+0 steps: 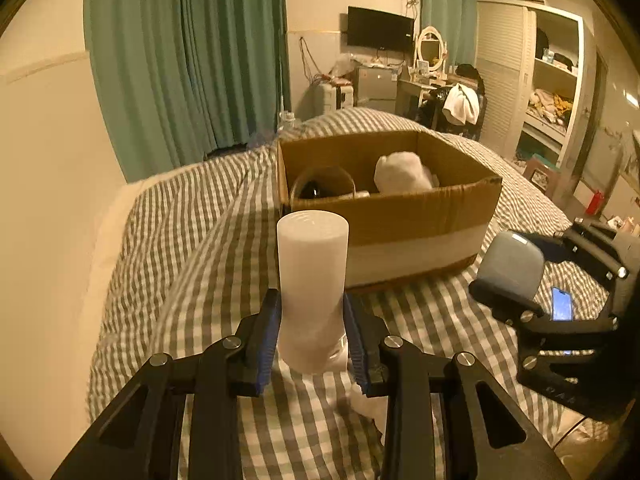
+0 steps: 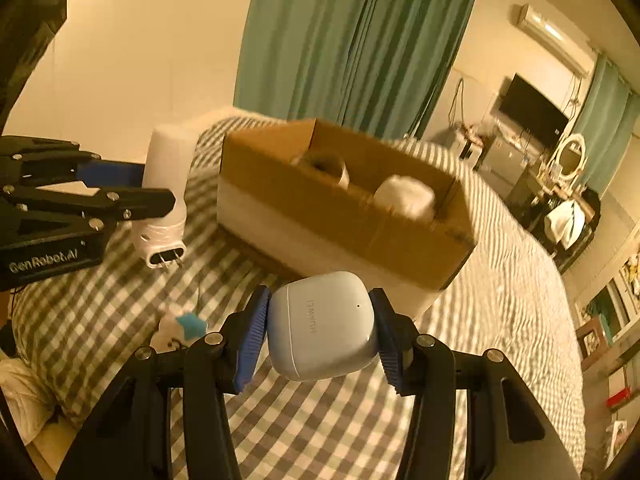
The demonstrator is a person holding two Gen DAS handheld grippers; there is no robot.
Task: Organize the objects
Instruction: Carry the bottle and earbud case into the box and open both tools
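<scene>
Above the checked bed (image 1: 208, 240), both grippers raised, near the cardboard box (image 1: 400, 216) — left gripper (image 1: 310, 332) level, jaws pinching the upright white plug-in light (image 1: 312, 280), prongs down; right gripper (image 2: 318, 328) beside it, jaws pressed on the pale-blue earbud case (image 2: 322, 326), just short of the box wall.

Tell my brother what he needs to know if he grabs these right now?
Left tool: shut on the white cylindrical plug-in device, prongs pointing down, held above the checked bedspread.
Right tool: shut on the pale blue rounded earbuds case, also in the air.
Open brown cardboard box sits ahead on the bed; a tape roll and white soft bundle are already inside.
Left to do: probably drop both held items in.
</scene>
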